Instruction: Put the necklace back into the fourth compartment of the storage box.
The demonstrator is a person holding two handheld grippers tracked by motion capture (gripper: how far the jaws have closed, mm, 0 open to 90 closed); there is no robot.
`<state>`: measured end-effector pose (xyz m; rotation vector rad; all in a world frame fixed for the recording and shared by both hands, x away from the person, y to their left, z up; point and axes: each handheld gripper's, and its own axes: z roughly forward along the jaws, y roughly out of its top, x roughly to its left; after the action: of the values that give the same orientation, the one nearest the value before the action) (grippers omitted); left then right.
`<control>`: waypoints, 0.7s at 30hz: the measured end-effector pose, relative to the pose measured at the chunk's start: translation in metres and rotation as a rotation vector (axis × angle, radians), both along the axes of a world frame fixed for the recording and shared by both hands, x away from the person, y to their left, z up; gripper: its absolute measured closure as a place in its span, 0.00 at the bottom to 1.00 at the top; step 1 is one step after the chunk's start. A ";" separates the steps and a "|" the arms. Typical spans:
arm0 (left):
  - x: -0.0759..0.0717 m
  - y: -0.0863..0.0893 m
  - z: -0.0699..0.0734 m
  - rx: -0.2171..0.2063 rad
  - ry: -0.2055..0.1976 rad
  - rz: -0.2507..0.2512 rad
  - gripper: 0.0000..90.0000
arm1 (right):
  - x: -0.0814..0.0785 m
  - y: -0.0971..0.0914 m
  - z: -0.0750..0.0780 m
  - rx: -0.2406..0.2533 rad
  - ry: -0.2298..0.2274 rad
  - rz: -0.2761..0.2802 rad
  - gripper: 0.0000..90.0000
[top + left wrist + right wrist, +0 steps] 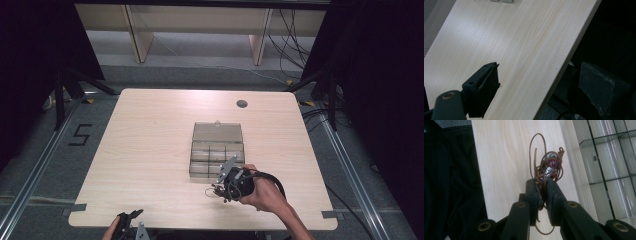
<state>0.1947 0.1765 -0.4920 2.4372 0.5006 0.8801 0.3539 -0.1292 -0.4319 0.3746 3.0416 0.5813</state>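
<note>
Brown cord tangled around a dark red bead, a necklace [547,167], is pinched between the jaws of the right gripper [542,185], which are clenched on its strands. In the high view the necklace [216,190] hangs just above the pale wooden surface [150,150] near its front edge, right of centre, with the right gripper [222,191] in the person's right hand [262,192]. Just beyond lies a clear compartment box [217,150], lid open. The left gripper [131,220] sits at the front edge toward the left corner, its jaws spread wide apart.
</note>
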 end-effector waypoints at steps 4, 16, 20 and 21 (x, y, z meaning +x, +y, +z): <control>0.000 0.000 0.000 0.003 -0.016 0.009 0.18 | 0.001 0.001 0.007 -0.003 0.022 -0.023 0.91; 0.000 -0.001 0.000 0.004 -0.007 -0.001 0.18 | 0.014 0.012 0.030 -0.032 -0.015 -0.046 0.91; -0.001 0.000 0.000 0.006 -0.018 0.005 0.18 | 0.020 0.019 0.038 -0.022 -0.028 -0.028 0.91; -0.001 0.000 0.000 0.006 -0.018 0.005 0.18 | 0.020 0.019 0.038 -0.022 -0.028 -0.028 0.91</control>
<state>0.1942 0.1764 -0.4915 2.4327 0.4987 0.9064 0.3740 -0.1105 -0.3941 0.4041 3.0083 0.5458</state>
